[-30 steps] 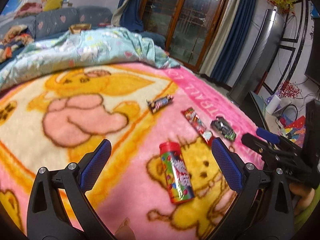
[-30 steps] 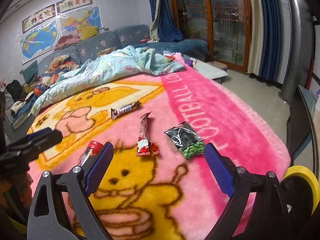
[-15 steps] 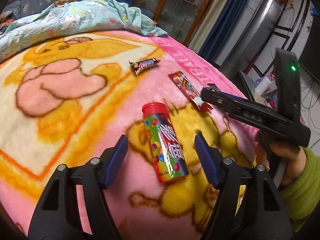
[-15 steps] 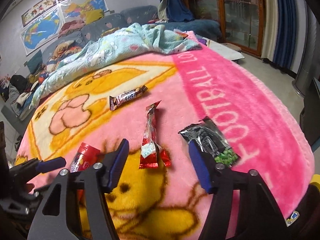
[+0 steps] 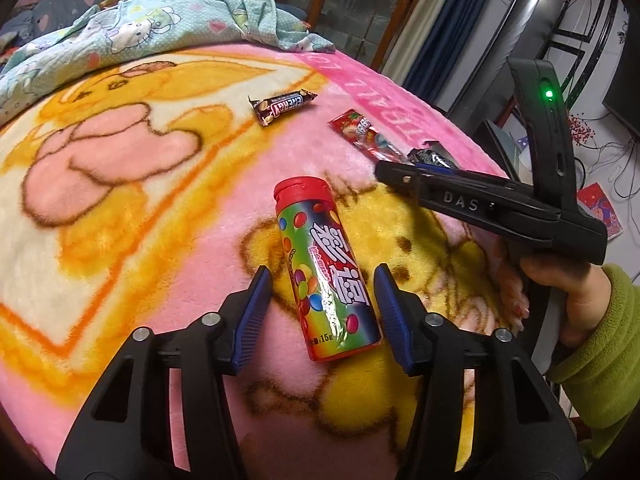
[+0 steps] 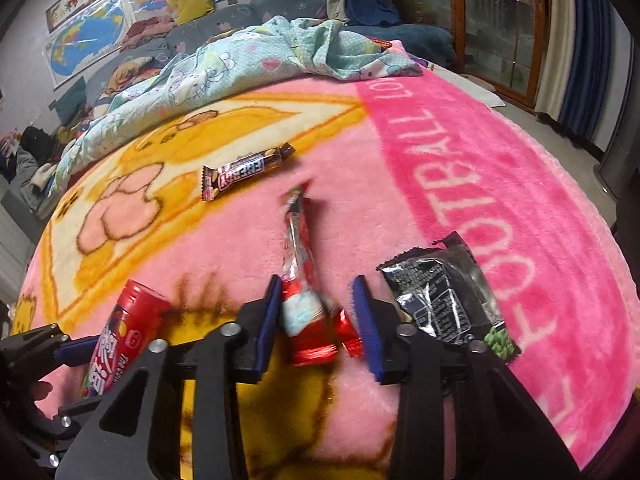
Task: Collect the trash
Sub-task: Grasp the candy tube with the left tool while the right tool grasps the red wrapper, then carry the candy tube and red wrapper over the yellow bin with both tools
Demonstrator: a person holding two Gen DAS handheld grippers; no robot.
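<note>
A candy tube with a red cap (image 5: 326, 268) lies on the pink cartoon blanket (image 5: 120, 208). My left gripper (image 5: 323, 286) is open, its fingers on either side of the tube's lower half, with gaps on both sides. A red wrapper (image 6: 302, 292) lies lengthwise between the fingers of my right gripper (image 6: 317, 296), which is open and narrow around it. A brown candy bar (image 6: 246, 170) lies farther back. A black snack bag (image 6: 444, 296) lies just right of the right gripper. The tube also shows in the right wrist view (image 6: 124, 336).
A light blue printed quilt (image 6: 248, 68) is bunched at the far side of the blanket. A sofa with clothes (image 6: 140, 52) stands behind it. The blanket's right edge drops to the floor (image 6: 560, 128). The right gripper's body (image 5: 480, 200) crosses the left wrist view.
Both grippers have come down and forward onto the blanket and narrowed. The left now straddles the candy tube; the right now straddles the red wrapper.
</note>
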